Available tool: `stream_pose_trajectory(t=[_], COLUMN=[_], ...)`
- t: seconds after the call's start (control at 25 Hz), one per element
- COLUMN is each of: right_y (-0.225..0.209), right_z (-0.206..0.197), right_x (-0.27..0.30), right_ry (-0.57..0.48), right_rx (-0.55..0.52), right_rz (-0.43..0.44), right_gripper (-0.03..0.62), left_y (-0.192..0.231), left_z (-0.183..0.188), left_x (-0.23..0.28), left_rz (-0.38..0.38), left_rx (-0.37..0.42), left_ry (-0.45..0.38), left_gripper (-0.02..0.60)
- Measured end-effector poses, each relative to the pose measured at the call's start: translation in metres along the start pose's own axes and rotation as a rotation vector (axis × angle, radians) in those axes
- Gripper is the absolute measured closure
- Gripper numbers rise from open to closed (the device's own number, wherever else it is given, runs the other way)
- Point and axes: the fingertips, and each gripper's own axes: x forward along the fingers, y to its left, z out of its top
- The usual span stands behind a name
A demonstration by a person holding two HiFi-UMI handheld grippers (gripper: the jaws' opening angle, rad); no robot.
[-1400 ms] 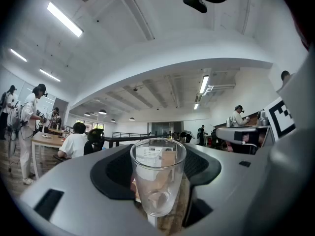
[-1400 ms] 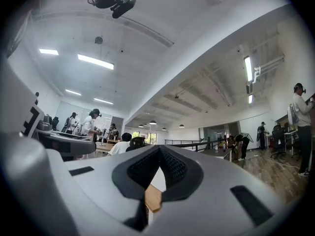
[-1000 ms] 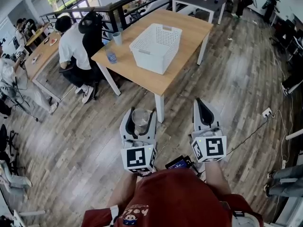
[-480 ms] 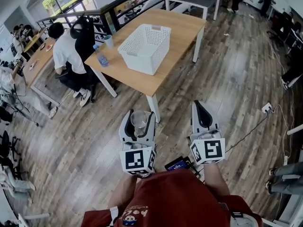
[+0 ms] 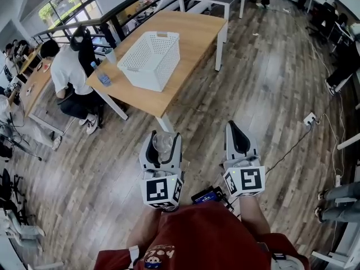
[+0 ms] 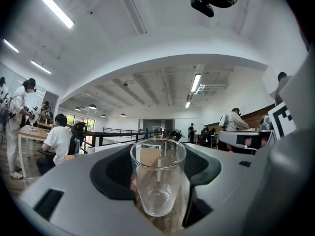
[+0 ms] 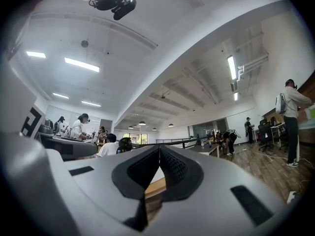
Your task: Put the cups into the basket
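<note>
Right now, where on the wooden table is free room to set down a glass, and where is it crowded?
The table is bare beyond the basket, toward its far end, and in a narrower strip between the basket and the near corner. The left edge is crowded: a bottle and a cup stand there, beside a seated person.

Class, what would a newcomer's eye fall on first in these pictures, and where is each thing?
First the clear glass, upright and clamped in the left gripper above the wood floor. Next the white basket on the table ahead, which looks empty from here. The right gripper is shut on nothing.
</note>
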Motion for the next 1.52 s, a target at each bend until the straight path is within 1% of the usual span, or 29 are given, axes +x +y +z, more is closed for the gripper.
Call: stream_pose_trajectory(t=[0.36,0.6,1.08,1.32,1.52], right_y=[-0.047,-0.051,-0.041,-0.032,-0.018], right_z=[-0.005,-0.005,-0.009,-0.010,-0.011], right_x=[-0.028,-0.025,0.013,0.055,0.087], right_ry=[0.002,-0.002,0.003,0.007,0.011], right_rx=[0.019,0.016,-0.018,-0.035,-0.045], right_rz=[-0.063,-0.058,-0.013,0.013,0.033], right_gripper=[0.584,0.584,0.585,0.584,0.583], left_y=[-0.042,-0.046,-0.025,0.000,0.024], left_z=[-0.002,-0.002,-0.009,-0.013,-0.011], left_x=[0.009,0.012,0.035,0.062,0.080], left_rz=[-0.032,-0.027,-0.012,-0.001,0.011], left_rx=[0.003,0.000,-0.011,-0.023,-0.029], left_ry=[-0.004,-0.006,-0.012,0.003,-0.004], left_gripper=[0.293,0.293,0.293,0.293,0.293])
